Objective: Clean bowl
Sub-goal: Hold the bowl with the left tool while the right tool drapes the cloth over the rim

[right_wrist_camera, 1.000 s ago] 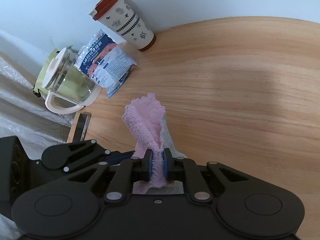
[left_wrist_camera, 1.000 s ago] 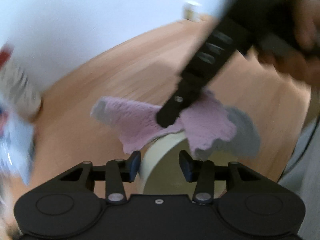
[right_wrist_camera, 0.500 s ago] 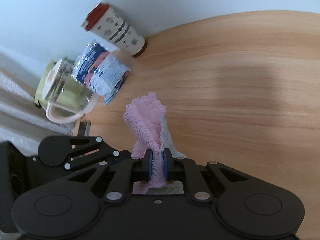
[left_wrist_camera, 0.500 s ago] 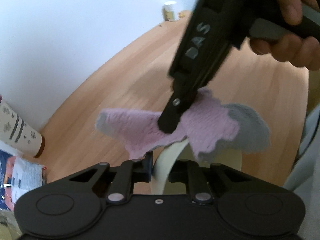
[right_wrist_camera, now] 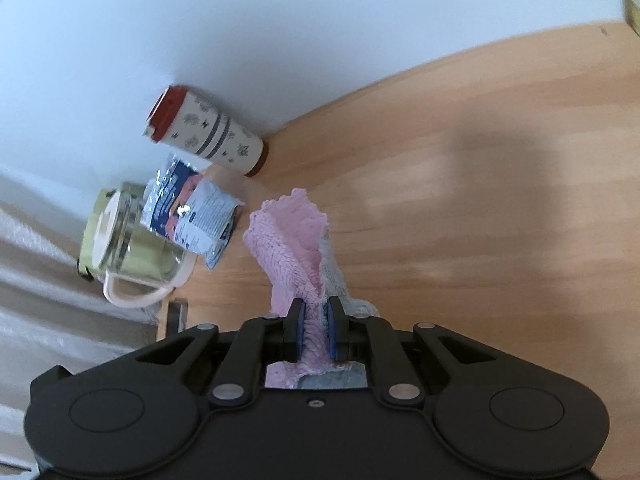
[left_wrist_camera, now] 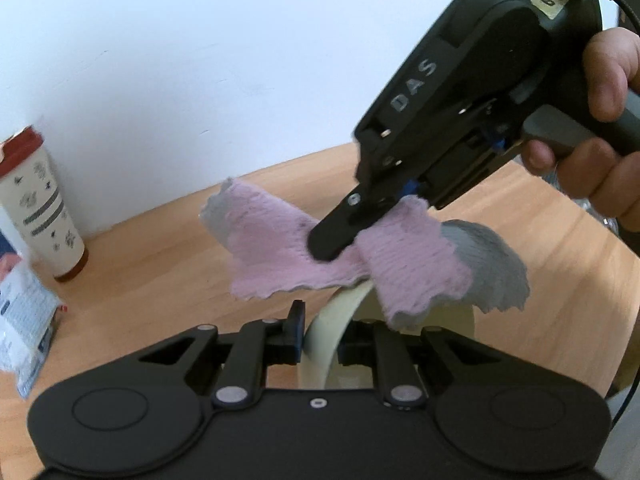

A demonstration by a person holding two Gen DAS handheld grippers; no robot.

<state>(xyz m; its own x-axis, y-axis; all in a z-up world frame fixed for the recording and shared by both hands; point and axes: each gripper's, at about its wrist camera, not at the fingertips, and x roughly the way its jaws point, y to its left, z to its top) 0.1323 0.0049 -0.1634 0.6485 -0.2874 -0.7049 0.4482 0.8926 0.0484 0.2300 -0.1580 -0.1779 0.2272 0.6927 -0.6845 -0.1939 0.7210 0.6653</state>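
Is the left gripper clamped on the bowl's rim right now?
Yes: the left gripper has its fingers either side of the cream bowl rim, pinching it.

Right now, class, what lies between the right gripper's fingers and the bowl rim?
In the left wrist view, only the pink cloth hangs between the right gripper and the bowl.

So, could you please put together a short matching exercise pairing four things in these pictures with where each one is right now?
Things:
1. cream ceramic bowl
2. pink and grey fluffy cloth
3. white patterned travel cup with a red lid
4. glass jug with a cream handle

Places:
A. standing by the wall
B. rim clamped in the left gripper
C. beside the blue and white packet
D. pinched in the right gripper

Pairs: 1-B, 2-D, 3-A, 4-C
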